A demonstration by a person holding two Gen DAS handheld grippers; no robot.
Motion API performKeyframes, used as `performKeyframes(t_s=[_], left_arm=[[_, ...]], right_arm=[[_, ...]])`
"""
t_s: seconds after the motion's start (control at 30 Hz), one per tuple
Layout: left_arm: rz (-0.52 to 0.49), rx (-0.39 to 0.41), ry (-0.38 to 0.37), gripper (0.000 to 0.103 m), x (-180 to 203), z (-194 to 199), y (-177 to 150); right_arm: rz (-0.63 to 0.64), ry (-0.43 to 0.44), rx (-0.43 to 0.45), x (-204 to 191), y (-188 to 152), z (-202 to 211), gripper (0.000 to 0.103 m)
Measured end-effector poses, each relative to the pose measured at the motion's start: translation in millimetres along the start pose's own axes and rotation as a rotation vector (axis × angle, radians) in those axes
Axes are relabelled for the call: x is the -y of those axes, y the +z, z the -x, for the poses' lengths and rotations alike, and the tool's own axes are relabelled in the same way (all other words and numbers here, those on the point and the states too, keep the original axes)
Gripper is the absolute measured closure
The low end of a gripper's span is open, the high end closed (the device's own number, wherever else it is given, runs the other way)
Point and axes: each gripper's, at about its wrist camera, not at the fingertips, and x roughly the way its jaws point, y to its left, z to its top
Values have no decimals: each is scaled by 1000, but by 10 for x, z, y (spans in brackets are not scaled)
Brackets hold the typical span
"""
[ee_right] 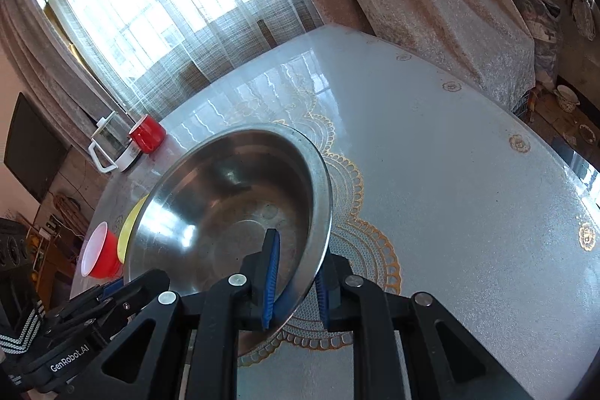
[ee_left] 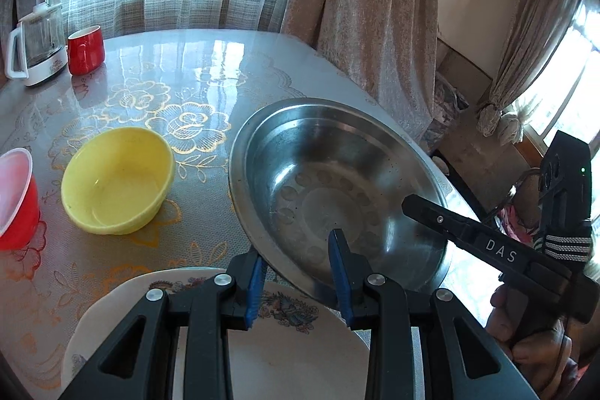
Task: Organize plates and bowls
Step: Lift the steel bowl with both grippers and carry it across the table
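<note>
Both claws grip one steel bowl (ee_left: 337, 190) by its rim, from two sides. The left gripper (ee_left: 300, 272) has its blue pads narrowed onto the near rim, one pad outside the wall and one inside the basin. The right gripper (ee_right: 296, 272) is pinched nearly closed on the rim at the opposite side, one pad inside, one under the lip. In the right wrist view the bowl sits tilted, its far edge raised above the table (ee_right: 450, 175); we judge it lifted, in carry.

Directly below the left claw lies a floral plate (ee_left: 292, 343), partly under the steel bowl. Ahead and to the left of that claw stands a yellow bowl (ee_left: 116, 179), with a red cup (ee_left: 15, 197) further left, at the frame edge.

Risks, as we judge them:
- Thin polished rim, small pad contact: the bowl may pivot or slip out if either hand twists.
- Two hands on one rigid object: if they drift apart or move unevenly, one grip is levered off the lip.
- A low bowl edge could clip the floral plate below and drag it.
- A swing leftward could knock the yellow bowl or tip the red cup.
- The glossy tablecloth offers little friction if the bowl drops.
</note>
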Motion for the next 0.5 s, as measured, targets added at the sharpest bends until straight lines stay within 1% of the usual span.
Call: performKeyframes(t_s=[0.2, 0.5], left_arm=[[49, 78, 30, 70, -245, 445, -107], [129, 184, 120, 69, -738, 1183, -409]], right_arm=[[75, 57, 13, -362, -13, 85, 86], [222, 175, -2, -1178, -173, 71, 86]])
